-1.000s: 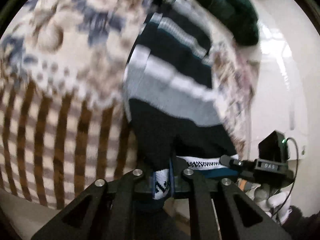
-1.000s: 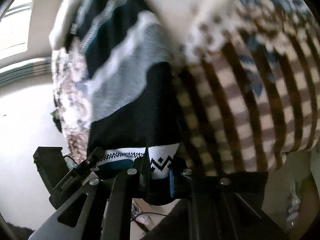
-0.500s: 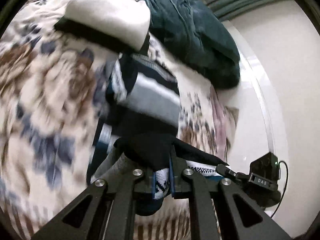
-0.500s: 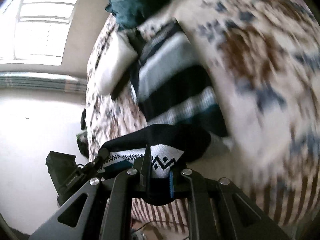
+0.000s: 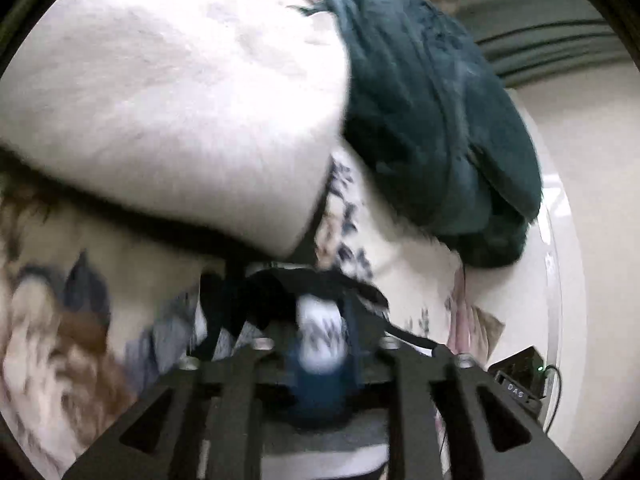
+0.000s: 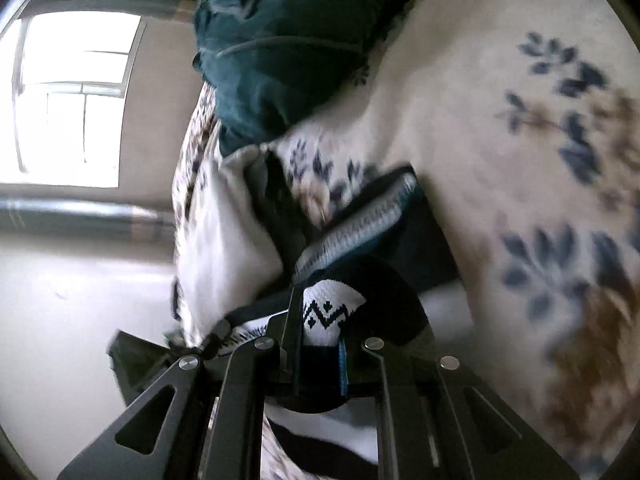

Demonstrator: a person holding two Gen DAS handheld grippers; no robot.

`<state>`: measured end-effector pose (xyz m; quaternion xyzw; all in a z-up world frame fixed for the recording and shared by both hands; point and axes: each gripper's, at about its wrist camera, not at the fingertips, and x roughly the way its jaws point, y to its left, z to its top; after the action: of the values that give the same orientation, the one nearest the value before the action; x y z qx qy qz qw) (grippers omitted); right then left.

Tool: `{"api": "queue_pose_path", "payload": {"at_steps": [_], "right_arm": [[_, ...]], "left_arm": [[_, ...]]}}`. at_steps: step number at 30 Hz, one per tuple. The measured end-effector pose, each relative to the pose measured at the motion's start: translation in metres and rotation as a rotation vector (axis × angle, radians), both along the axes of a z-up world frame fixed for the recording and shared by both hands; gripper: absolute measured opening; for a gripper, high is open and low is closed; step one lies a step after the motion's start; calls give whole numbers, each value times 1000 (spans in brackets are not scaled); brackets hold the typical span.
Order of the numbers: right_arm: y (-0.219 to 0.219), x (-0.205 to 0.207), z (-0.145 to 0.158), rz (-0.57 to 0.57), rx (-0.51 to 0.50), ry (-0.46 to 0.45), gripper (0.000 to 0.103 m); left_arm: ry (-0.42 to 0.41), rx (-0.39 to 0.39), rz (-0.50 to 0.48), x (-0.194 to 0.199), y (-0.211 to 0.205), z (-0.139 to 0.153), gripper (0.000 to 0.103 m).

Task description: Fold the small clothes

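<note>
Left claw [image 5: 320, 344], right claw [image 6: 318, 340]: matte black angular fingers, triangular cutouts, silver round screws, blue pad edge.

We see a striped knit garment [image 6: 360, 216], black, grey and teal, doubled over. It lies on the floral bedspread [image 6: 500, 120]; white zigzag-patterned hem [image 6: 328, 312] nearest us.

ahead-left: white folded cloth [image 5: 172, 100] blocks | ahead-right: teal garment [image 5: 432, 112] | right: bare floral bedspread [image 6: 500, 128]

The striped garment [image 6: 360, 220] is ribbed knit cloth, its white patterned hem [image 6: 326, 312] a tighter knit. The cream folded piece [image 5: 168, 100] looks soft and fleecy, the dark teal bundle [image 5: 432, 112] plush like velvet. The bed cover [image 6: 500, 140] is matt printed cloth, and both grippers' fingers [image 6: 294, 320] are matt black plastic with shiny metal screws [image 6: 373, 344].
</note>
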<state>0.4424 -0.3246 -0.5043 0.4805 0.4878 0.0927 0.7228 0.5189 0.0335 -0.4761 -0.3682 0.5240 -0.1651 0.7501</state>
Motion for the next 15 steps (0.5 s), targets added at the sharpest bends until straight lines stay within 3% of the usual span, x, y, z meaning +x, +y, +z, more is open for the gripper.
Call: {"api": "queue_pose_path", "payload": {"at_steps": [2, 4, 7, 11, 12, 15], "right_arm": [[-3, 24, -14, 18, -15, 48, 24], [-5, 29, -17, 31, -48, 49, 46], [-9, 17, -11, 39, -104, 14, 68], [-17, 2, -10, 79, -60, -16, 74], [-18, 0, -10, 94, -58, -10, 78], [-11, -3, -15, 169, -99, 45, 79]], "left_arm": [[-11, -32, 24, 9, 6, -3, 58], [-36, -64, 50, 7, 16, 2, 66], [-45, -63, 71, -5, 30, 6, 67], [-41, 42, 25, -22, 27, 5, 67], [-36, 77, 2, -19, 21, 3, 67], [-46, 188, -84, -28, -2, 4, 67]]}}
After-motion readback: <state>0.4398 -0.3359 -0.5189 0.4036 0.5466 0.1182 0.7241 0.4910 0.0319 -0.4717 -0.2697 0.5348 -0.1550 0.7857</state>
